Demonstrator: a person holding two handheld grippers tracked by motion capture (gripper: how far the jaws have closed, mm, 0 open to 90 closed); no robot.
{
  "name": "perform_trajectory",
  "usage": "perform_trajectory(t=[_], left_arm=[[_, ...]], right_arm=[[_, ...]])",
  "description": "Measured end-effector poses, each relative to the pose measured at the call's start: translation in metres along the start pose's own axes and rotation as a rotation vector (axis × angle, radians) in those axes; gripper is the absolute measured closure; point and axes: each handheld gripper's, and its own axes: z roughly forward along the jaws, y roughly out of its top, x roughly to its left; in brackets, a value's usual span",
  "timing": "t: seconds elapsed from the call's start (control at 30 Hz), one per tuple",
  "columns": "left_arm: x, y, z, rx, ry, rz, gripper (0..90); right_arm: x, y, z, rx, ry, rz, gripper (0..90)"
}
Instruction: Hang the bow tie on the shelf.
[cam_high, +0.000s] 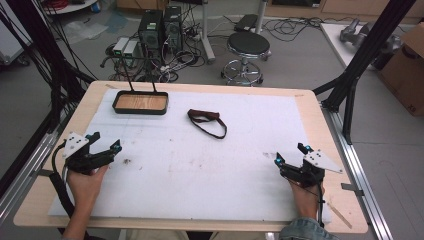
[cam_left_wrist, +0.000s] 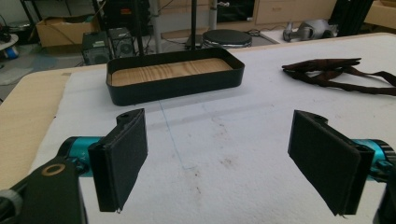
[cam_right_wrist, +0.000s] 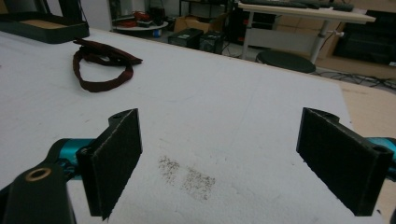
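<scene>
Desk (cam_high: 310, 120), white-covered: the black tray (cam_high: 140, 103) with its wood-grain floor lies ahead of the left gripper (cam_high: 106, 141); the dark red strap (cam_high: 207, 121), a loose loop, lies apart to the tray's right, well ahead of the right gripper (cam_high: 290, 154). Both grippers rest near the desk's front edge, jaws wide, holding nothing.

Judgement: approach the strap low and pinch where it bunches.

The left gripper view shows the tray bare inside; the right gripper view shows a dark smudge (cam_right_wrist: 187, 177) just ahead of its jaws.
</scene>
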Motion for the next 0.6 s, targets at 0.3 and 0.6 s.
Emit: perform_trajectory(t=[0.3,0.6], left_arm=[[0.001,0.0,0.0,-0.001,0.003,-0.003,20.2],[0.001,0.0,0.001,0.002,0.0,0.004,19.9]], right_arm=[[0.003,0.052,-0.001,-0.037,0.035,-0.043,12.8],[-0.004,0.135,0.002,-0.141,0.124,-0.083,13.0]])
